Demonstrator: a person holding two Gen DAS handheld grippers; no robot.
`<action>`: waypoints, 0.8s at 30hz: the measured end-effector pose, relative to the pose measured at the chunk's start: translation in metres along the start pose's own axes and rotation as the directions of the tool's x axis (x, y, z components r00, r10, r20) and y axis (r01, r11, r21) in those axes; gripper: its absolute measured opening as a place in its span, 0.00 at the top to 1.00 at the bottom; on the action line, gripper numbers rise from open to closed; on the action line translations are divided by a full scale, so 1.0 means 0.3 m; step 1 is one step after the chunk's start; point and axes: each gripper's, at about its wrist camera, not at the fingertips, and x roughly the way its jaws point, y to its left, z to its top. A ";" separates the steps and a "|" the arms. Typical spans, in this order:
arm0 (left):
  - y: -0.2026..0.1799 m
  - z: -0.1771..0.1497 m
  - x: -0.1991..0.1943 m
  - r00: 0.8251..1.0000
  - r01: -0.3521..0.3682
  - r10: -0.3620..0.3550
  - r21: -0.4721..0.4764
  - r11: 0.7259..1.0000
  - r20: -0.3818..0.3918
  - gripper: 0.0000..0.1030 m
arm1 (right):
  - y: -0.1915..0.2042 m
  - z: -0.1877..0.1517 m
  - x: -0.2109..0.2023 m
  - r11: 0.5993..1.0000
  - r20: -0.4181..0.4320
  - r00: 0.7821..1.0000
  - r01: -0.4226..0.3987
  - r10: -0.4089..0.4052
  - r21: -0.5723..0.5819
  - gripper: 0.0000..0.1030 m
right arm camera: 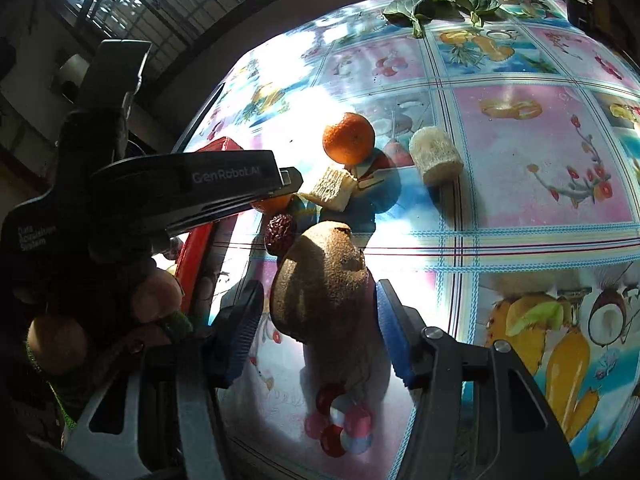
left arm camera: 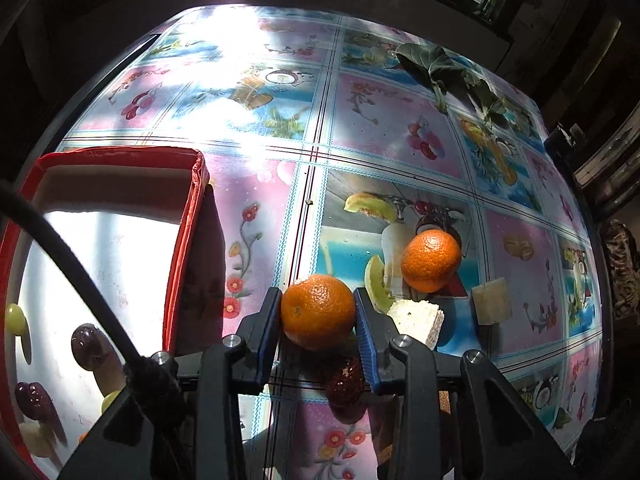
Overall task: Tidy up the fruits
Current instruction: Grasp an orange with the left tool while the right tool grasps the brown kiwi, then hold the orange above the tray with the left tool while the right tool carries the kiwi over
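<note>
Tongs first: the left tongs are clamped on a mandarin, just off the tabletop; a move to the red tray at 9 o'clock looks called for next. The right tongs are spread around a kiwi, not gripping it. "GenRobot.AI" can be read on the left unit.

Right gripper low over patterned tablecloth, blue pads wide apart. Kiwi between pads, no clear contact either side. Dark red date just ahead-left of kiwi. Farther ahead: wafer piece, orange, loofah-like chunk to its right. Left gripper body crosses view at left, over second orange; red tray edge below it. Leafy greens at far table edge.
</note>
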 end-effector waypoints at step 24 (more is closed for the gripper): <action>0.173 -0.265 -0.398 0.978 0.015 -0.007 -0.039 0.999 0.210 0.66 | 0.232 -0.180 -0.291 0.883 0.327 0.915 0.343 -0.237 -0.319 0.58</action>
